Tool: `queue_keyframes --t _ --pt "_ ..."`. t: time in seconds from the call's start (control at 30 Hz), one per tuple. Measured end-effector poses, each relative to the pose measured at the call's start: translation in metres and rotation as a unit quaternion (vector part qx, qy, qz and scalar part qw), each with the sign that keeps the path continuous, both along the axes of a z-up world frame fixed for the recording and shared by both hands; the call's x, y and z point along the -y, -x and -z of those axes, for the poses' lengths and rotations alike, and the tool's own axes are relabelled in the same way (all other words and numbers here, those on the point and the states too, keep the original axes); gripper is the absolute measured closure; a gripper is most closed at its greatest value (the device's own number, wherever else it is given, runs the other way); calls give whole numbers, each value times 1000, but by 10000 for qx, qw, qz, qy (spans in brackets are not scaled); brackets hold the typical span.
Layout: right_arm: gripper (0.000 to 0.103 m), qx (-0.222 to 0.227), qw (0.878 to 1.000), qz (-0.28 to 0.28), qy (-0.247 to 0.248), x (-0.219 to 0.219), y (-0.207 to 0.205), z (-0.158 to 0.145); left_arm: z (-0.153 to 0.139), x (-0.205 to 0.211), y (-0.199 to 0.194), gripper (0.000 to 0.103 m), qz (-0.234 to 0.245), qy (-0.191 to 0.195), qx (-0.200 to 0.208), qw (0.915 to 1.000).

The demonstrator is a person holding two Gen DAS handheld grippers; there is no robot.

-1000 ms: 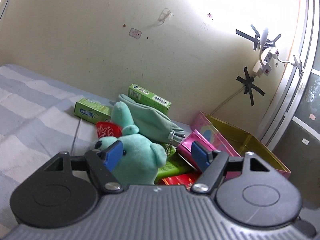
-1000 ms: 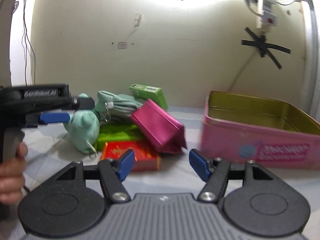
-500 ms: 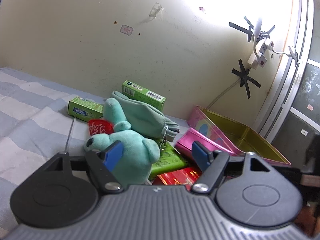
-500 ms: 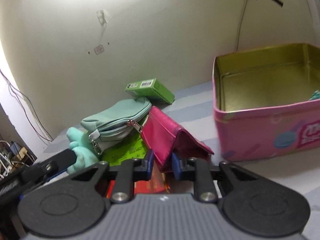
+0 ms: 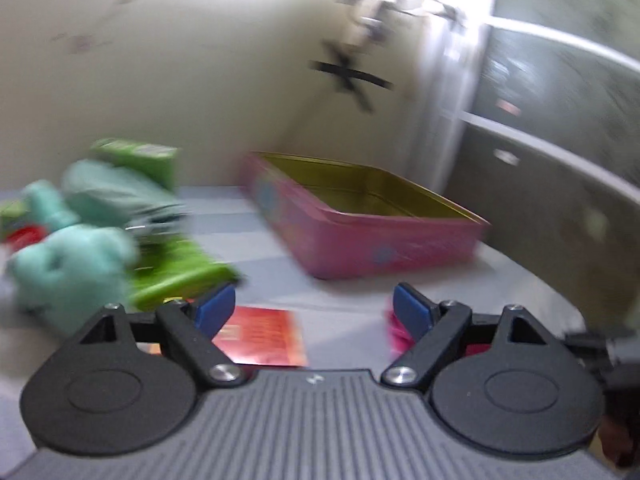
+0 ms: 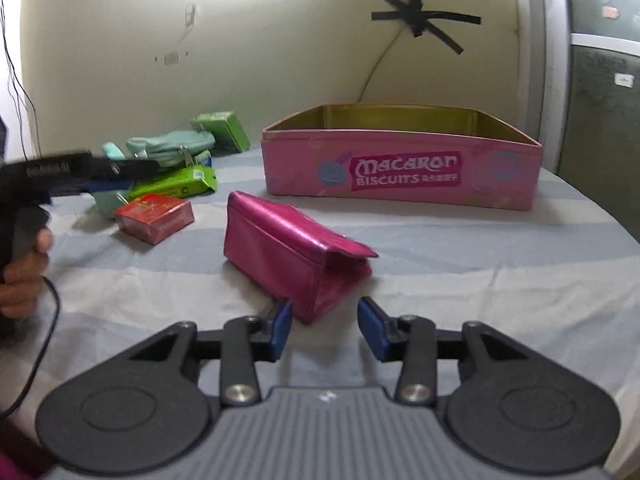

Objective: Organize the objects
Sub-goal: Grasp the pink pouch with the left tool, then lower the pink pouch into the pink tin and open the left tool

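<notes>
A magenta wallet (image 6: 292, 256) lies on the striped cloth in front of the pink macaron tin (image 6: 400, 176), apart from the pile. My right gripper (image 6: 325, 320) straddles the wallet's near corner. Its jaws are opening and the pads do not press on it. My left gripper (image 5: 312, 306) is opening too, with nothing between its fingers; it hovers over a red box (image 5: 264, 336). This view is blurred. The teal plush (image 5: 68, 268), a teal pouch (image 6: 168, 146) and a green packet (image 6: 176, 186) sit at the left. The tin's gold inside shows bare.
A green box (image 6: 222, 128) leans by the wall behind the pile. A person's hand (image 6: 24, 276) holds the left gripper (image 6: 108, 172) at the far left, its cable trailing down. A window frame (image 6: 540, 60) rises to the right of the tin.
The wallet has come out of the pile to the front, and the right jaws have parted from it. The left view has swung right toward the tin, its jaws wider.
</notes>
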State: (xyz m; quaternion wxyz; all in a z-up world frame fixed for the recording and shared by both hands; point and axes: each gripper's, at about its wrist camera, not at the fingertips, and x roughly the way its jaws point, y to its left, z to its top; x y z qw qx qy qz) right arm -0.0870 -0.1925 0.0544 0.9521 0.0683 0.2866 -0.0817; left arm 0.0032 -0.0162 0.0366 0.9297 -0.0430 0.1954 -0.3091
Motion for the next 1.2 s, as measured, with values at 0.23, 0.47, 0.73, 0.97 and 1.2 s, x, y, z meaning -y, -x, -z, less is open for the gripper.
queue_keyframes --t 0.23,0.47,0.73,0.97,1.2 --pt "55 86 9997 -169 164 -14 -8 10 3 56 3 7 1008 -530 136 9934" --pt "54 -81 9989 -354 290 -17 -22 19 18 87 -19 9 1341 -653 -374 9881" --pt "57 16 9986 -425 307 -6 -43 17 24 106 -10 22 1673 -605 -192 9839" --pt "60 293 9979 -253 510 -12 -31 11 4 100 -2 29 1627 -238 -159 9863" --pt "63 992 9875 -250 1197 -16 -31 -20 -44 110 -3 29 1338 -73 693 9886"
